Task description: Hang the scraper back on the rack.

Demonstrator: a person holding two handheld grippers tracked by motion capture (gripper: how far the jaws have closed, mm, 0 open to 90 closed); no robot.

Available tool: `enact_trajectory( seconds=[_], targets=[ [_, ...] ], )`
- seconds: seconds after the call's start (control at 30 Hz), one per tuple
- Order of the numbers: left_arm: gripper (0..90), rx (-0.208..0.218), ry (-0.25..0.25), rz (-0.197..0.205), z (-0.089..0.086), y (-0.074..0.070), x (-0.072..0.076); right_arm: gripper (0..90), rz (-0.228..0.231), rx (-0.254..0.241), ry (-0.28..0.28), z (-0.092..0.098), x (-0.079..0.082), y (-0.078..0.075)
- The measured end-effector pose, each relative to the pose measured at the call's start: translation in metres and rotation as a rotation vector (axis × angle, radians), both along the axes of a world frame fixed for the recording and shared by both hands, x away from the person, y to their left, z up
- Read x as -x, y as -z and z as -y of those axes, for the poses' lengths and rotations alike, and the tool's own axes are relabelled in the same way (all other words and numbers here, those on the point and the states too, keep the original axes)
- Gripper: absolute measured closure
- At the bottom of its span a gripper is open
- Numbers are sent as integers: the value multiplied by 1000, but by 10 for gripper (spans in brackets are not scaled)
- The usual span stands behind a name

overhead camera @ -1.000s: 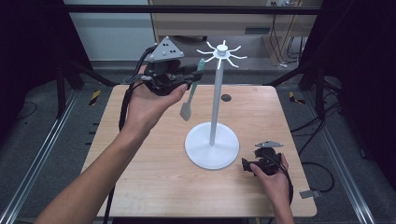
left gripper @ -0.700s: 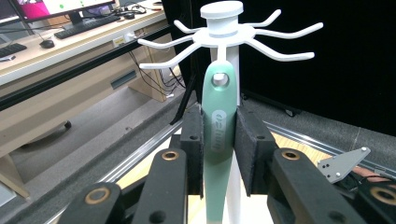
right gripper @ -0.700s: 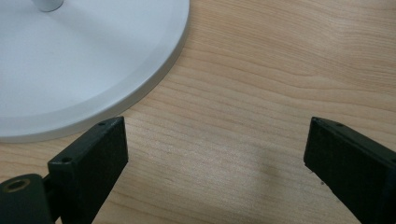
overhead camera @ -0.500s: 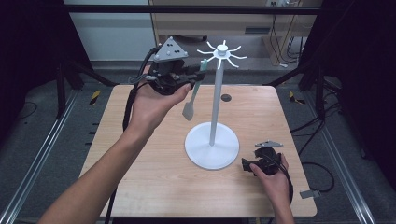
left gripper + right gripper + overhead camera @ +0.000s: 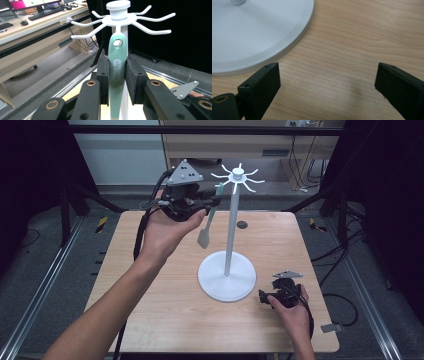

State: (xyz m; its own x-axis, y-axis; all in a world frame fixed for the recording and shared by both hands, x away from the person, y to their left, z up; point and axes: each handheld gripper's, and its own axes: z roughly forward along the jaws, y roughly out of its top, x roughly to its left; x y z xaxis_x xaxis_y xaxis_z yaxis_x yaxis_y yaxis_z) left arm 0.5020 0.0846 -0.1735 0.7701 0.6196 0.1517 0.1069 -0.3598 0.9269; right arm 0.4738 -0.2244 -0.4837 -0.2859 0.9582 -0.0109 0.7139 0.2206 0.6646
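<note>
Left gripper [image 5: 212,195], upper centre of frame, is clamping a green spatula [image 5: 116,75] w/ its hanging hole just below the rack's [image 5: 234,220] hooks, long axis vertical. Right gripper [image 5: 265,295] is lying released, lower right.

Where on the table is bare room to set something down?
The wood left of the stand base, under the raised left gripper and its spatula, is bare to the left edge. The front strip between the forearms is free. The far right corner is bare except a small dark hole. It is crowded between base and right gripper.
</note>
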Motion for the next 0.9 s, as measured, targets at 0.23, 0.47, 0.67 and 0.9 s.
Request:
enact_trajectory(
  seconds=[0.23, 0.47, 0.67, 0.9],
  targets=[
    [738, -1, 0, 2, 1, 0, -1, 67, 0, 0, 0, 0, 0, 0],
    [737, 3, -1, 5, 2, 1, -1, 67, -1, 0, -1, 0, 0, 0],
    [736, 4, -5, 11, 1, 2, 0, 66, -3, 1, -1, 0, 0, 0],
    [732, 12, -5, 12, -1, 3, 0, 66, -7, 2, -1, 0, 0, 1]
  ],
)
